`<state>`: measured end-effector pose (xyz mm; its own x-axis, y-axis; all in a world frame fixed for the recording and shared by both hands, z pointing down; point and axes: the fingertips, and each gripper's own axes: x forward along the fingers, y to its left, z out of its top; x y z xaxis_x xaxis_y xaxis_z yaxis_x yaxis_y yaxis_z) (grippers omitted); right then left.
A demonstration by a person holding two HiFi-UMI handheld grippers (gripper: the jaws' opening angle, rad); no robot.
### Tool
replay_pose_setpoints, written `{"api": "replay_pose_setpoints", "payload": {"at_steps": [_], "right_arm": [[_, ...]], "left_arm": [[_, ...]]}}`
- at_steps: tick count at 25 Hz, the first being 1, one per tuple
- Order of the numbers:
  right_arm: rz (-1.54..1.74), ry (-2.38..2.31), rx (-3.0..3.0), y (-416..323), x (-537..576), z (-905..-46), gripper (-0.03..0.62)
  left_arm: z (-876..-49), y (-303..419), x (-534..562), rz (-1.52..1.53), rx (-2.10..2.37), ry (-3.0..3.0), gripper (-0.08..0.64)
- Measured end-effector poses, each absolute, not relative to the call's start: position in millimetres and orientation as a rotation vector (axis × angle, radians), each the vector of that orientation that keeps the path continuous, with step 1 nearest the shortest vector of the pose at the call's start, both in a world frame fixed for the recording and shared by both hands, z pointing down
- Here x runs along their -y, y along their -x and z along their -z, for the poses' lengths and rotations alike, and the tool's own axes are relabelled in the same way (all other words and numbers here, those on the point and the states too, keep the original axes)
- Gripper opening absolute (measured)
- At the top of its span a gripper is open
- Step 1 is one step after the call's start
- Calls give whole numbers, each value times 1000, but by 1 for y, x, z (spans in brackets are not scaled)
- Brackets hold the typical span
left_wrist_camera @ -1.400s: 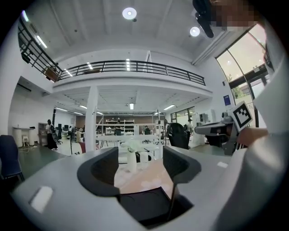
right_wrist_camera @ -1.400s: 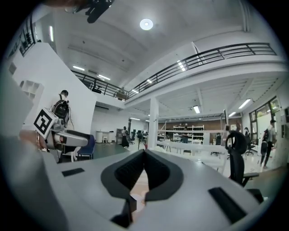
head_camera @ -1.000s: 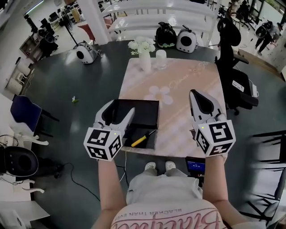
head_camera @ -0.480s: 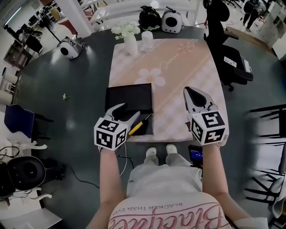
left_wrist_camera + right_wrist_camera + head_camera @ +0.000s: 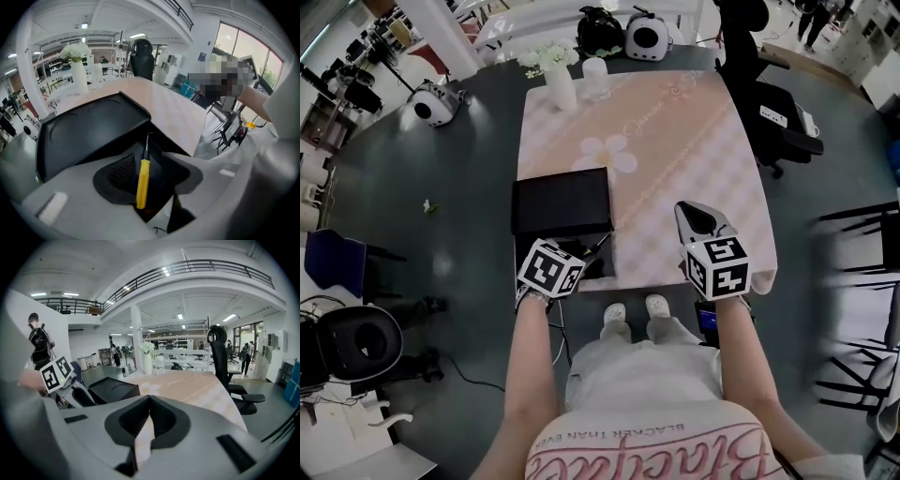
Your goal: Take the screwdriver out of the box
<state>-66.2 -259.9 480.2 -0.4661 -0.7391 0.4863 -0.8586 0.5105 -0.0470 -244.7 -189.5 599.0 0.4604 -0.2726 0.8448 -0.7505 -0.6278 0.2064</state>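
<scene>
A black box sits at the near left of the table, its lid (image 5: 561, 201) (image 5: 89, 131) folded back and its tray (image 5: 600, 267) at the table's edge. In the tray lies the screwdriver (image 5: 142, 183), with a yellow handle and a thin shaft (image 5: 598, 244). My left gripper (image 5: 570, 257) (image 5: 152, 165) points steeply down into the tray. Its jaws are closing around the handle, with a gap still showing on each side. My right gripper (image 5: 687, 210) (image 5: 149, 401) hovers over the table's near right part. It is shut and empty, its tips touching.
The table (image 5: 675, 159) has a pink chequered cloth. A vase of white flowers (image 5: 555, 75) and a glass (image 5: 595, 73) stand at its far left. An office chair (image 5: 773, 108) is at the right, and bags (image 5: 623, 33) lie on the floor beyond.
Both grippers have come down toward the table's near edge. The left one tipped down over the box tray and its jaws narrowed around the screwdriver.
</scene>
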Motion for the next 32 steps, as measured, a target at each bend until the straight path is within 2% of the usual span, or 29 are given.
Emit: {"api": "replay_pose_setpoints", "payload": {"at_steps": [14, 18, 22, 32], "right_arm": [[-468, -1314, 2314, 43, 247, -494, 6], [-466, -1325, 2314, 39, 250, -492, 6], [-458, -1309, 2316, 41, 250, -493, 6], [-427, -1296, 2337, 47, 257, -483, 6]], "left_arm": [[-652, 237, 187, -1507, 672, -2022, 152], [-654, 236, 188, -1504, 674, -2019, 146], [-652, 236, 189, -1465, 672, -2028, 86], [-636, 238, 182, -1528, 632, -2081, 83]]}}
